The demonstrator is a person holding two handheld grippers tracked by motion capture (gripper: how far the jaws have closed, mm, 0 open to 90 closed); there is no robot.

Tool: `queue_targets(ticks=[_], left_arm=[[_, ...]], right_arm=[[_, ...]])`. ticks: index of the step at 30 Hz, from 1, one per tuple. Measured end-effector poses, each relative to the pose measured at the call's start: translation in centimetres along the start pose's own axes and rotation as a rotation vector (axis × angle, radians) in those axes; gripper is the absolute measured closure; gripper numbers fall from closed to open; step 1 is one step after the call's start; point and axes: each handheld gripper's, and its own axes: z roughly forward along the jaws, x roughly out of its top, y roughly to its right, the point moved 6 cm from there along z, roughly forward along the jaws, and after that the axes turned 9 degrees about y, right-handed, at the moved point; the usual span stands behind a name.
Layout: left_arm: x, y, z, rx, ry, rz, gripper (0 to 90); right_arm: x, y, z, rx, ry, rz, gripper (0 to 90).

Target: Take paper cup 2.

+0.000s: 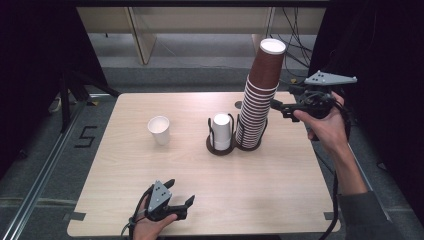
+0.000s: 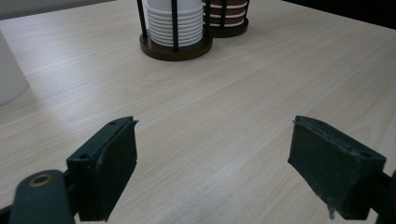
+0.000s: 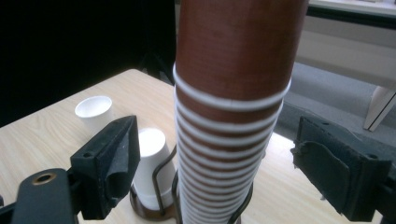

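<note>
right gripper (image 1: pixel 277 106), jaws apart and empty, sits level just right of the upright brown cup stack (image 1: pixel 260 90); left gripper (image 1: pixel 180 192), jaws apart, idles near.

The tall brown stack (image 1: pixel 259 95) and white stack (image 1: pixel 221 131) block the worktop (image 1: pixel 280 185) middle; a lone cup (image 1: pixel 159 130) stands left. The near half looks free, probably the left edge too.

Brown cup stack (image 1: pixel 260 95), white-ringed rims
</note>
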Motion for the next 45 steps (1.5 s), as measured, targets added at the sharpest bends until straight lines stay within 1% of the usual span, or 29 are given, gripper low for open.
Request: queue_targets(ticks=[1,2,5,10,11,14,17,18,19,20,21,23,24,25,26,27,28,29,30,32,33,34,35,37,38,39,42,43,45], left_arm=[[0.0,0.0,0.0,0.001,0.004,-0.006,14.8],[0.0,0.0,0.0,0.002,0.005,-0.006,14.8],[0.0,0.0,0.0,0.0,0.004,-0.007,14.8],[0.0,0.0,0.0,-0.005,0.005,-0.001,14.7],[0.0,0.0,0.0,-0.006,0.004,-0.002,14.7],[0.0,0.0,0.0,-0.008,0.006,-0.004,14.8],[0.1,0.0,0.0,-0.008,0.008,-0.008,14.7],[0.1,0.0,0.0,-0.009,0.008,-0.008,14.8],[0.1,0.1,0.1,-0.009,0.012,-0.016,14.8],[0.0,0.1,0.0,-0.007,0.003,-0.011,14.7],[0.1,0.2,0.1,-0.014,0.016,-0.02,14.8],[0.1,0.2,0.1,-0.014,0.012,-0.012,14.8],[0.1,0.2,0.1,-0.018,0.013,-0.012,14.8],[0.1,0.1,0.1,-0.015,0.011,-0.012,14.7],[0.1,0.1,0.1,-0.016,0.013,-0.013,14.7],[0.1,0.2,0.1,-0.017,0.018,-0.014,14.7],[0.1,0.2,0.1,-0.016,0.012,-0.011,14.7],[0.1,0.2,0.0,-0.018,0.01,-0.01,14.7],[0.1,0.2,0.1,-0.023,0.017,-0.015,14.7],[0.1,0.2,0.1,-0.02,0.02,-0.016,14.8],[0.1,0.2,0.1,-0.023,0.02,-0.018,14.7],[0.1,0.2,0.0,-0.019,0.01,-0.012,14.7],[0.1,0.2,0.0,-0.018,0.009,-0.012,14.8],[0.1,0.2,0.1,-0.023,0.019,-0.018,14.7],[0.1,0.2,0.1,-0.023,0.019,-0.017,14.7],[0.1,0.2,0.0,-0.02,0.009,-0.01,14.8],[0.1,0.2,0.1,-0.024,0.02,-0.019,14.7],[0.1,0.2,0.0,-0.02,0.009,-0.01,14.7],[0.1,0.2,0.1,-0.021,0.011,-0.014,14.8]], right_arm=[[0.5,0.1,0.2,0.005,0.011,-0.007,15.5],[0.8,0.1,0.2,0.0,0.009,0.002,15.4],[1.9,0.2,0.6,-0.006,0.005,-0.009,15.4],[3.2,0.5,1.4,-0.022,0.009,0.004,15.4],[3.5,0.6,1.6,-0.023,0.015,-0.009,15.4],[4.3,0.6,2.3,-0.03,0.037,0.011,15.5],[4.7,0.8,2.6,-0.036,0.044,0.001,15.4],[4.7,0.7,2.8,-0.03,0.04,0.014,15.4],[5.0,0.8,3.1,-0.033,0.049,-0.013,15.4],[5.1,0.7,3.2,-0.038,0.045,-0.002,15.4],[5.2,0.7,3.4,-0.032,0.042,-0.002,15.4],[5.3,0.8,3.8,-0.036,0.037,-0.004,15.4],[5.4,0.8,4.0,-0.04,0.028,0.007,15.4],[5.4,0.9,4.3,-0.038,0.028,-0.001,15.3],[5.4,0.8,4.5,-0.037,0.024,0.01,15.2],[5.5,1.0,4.7,-0.04,0.022,-0.007,15.2],[5.4,0.9,4.9,-0.044,0.017,0.013,15.1],[5.5,1.0,5.1,-0.043,0.013,0.007,15.2],[5.5,1.1,5.3,-0.042,0.014,-0.002,15.2],[5.6,1.2,5.7,-0.037,0.024,0.015,15.2],[5.6,1.2,5.9,-0.036,0.016,0.019,15.1],[5.6,1.3,6.1,-0.034,0.016,0.01,15.0],[5.7,1.3,6.2,-0.032,0.017,0.015,14.8],[5.8,1.2,6.4,-0.031,0.006,0.02,14.4],[5.9,1.3,6.6,-0.031,0.011,0.004,14.5],[5.9,1.3,6.7,-0.031,0.004,0.007,14.5],[6.0,1.3,6.9,-0.023,0.004,0.022,15.1],[6.0,1.3,6.9,-0.021,0.001,0.018,15.5],[6.2,1.3,6.8,-0.016,-0.004,0.017,16.2]])
